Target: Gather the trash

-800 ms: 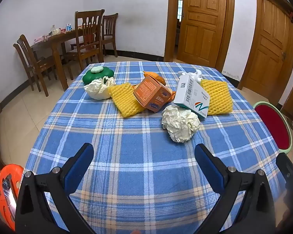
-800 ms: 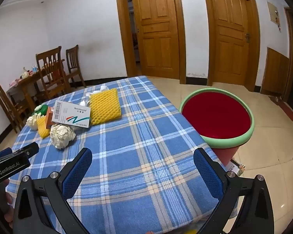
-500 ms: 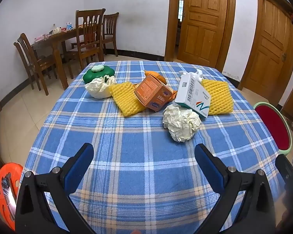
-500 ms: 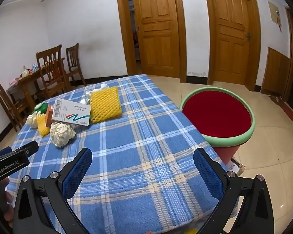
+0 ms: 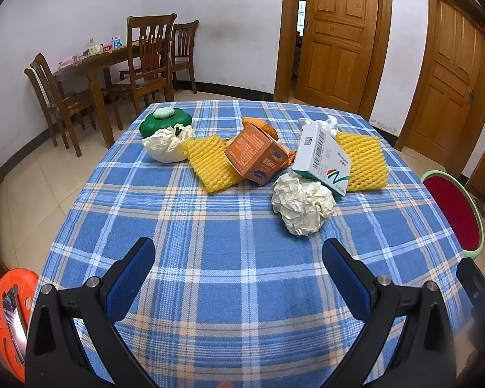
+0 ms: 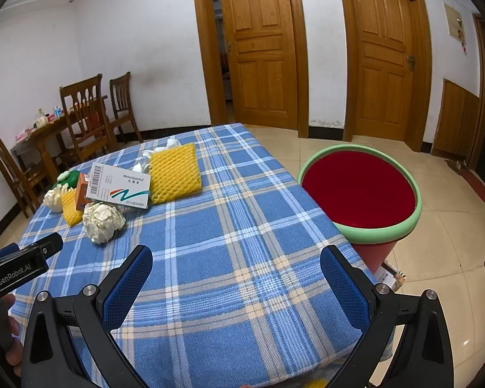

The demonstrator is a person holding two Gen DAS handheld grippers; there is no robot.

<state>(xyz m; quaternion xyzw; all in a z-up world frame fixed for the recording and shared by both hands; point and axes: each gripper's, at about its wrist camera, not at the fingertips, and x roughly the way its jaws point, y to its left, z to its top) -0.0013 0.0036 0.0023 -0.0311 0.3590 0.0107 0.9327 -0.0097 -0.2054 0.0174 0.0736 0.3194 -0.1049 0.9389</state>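
Trash lies on the far half of the blue plaid table (image 5: 229,278): a crumpled white paper ball (image 5: 302,203), a white medicine box (image 5: 323,161), an orange box (image 5: 257,156), two yellow foam nets (image 5: 211,168) (image 5: 363,161), another paper wad (image 5: 166,144) and a green lid (image 5: 165,119). My left gripper (image 5: 239,274) is open and empty, short of the paper ball. My right gripper (image 6: 236,278) is open and empty over the table's near right part (image 6: 242,226). The paper ball (image 6: 102,221) and white box (image 6: 119,190) lie to its far left.
A red bin with a green rim (image 6: 360,190) stands on the floor off the table's right edge; it also shows in the left wrist view (image 5: 452,210). A wooden dining table with chairs (image 5: 119,74) is at the back left. An orange reel (image 5: 8,317) lies on the floor at left.
Both grippers have moved slightly forward toward the trash; the items appear a little nearer. Both stay open and nothing has been grasped.
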